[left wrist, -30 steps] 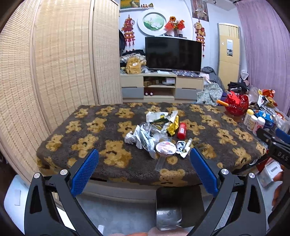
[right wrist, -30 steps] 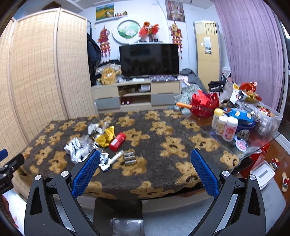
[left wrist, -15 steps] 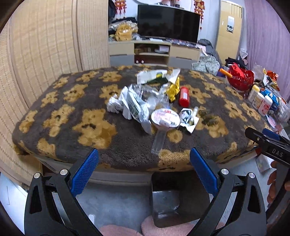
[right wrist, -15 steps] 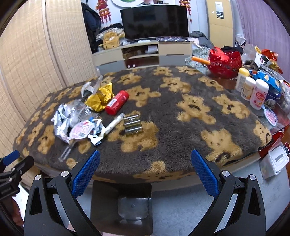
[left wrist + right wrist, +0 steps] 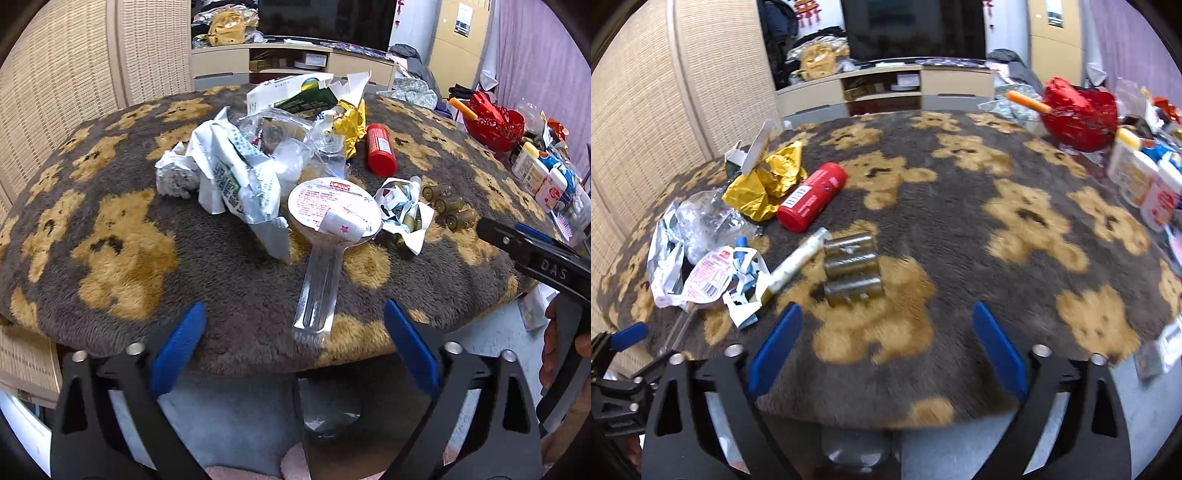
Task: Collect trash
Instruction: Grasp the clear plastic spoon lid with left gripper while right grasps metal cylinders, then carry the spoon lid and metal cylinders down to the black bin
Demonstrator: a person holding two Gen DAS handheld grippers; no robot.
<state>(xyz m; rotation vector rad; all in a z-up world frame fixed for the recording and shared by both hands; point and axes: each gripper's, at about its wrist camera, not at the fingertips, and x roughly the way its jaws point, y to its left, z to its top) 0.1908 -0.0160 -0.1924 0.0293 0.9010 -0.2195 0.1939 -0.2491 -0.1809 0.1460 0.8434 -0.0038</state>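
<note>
A heap of trash lies on the bear-patterned blanket (image 5: 122, 258): crumpled white and silver wrappers (image 5: 229, 173), a clear plastic spoon-shaped pack with a round white lid (image 5: 332, 214), a yellow foil wrapper (image 5: 351, 122), a red tube (image 5: 380, 149), torn paper (image 5: 402, 206) and three small olive-brown bottles (image 5: 448, 210). My left gripper (image 5: 295, 347) is open and empty, at the table's near edge just before the clear pack. My right gripper (image 5: 882, 350) is open and empty, just before the bottles (image 5: 851, 269), with the red tube (image 5: 812, 195) beyond.
A red basket (image 5: 495, 122) and several white bottles (image 5: 539, 177) stand at the table's right end. A woven screen (image 5: 74, 74) stands on the left and a TV cabinet (image 5: 295, 62) behind. A metal bin (image 5: 328, 417) sits on the floor under the table edge.
Both grippers have moved forward and down toward the table. The trash now looks larger and closer. Both stay open and empty.
</note>
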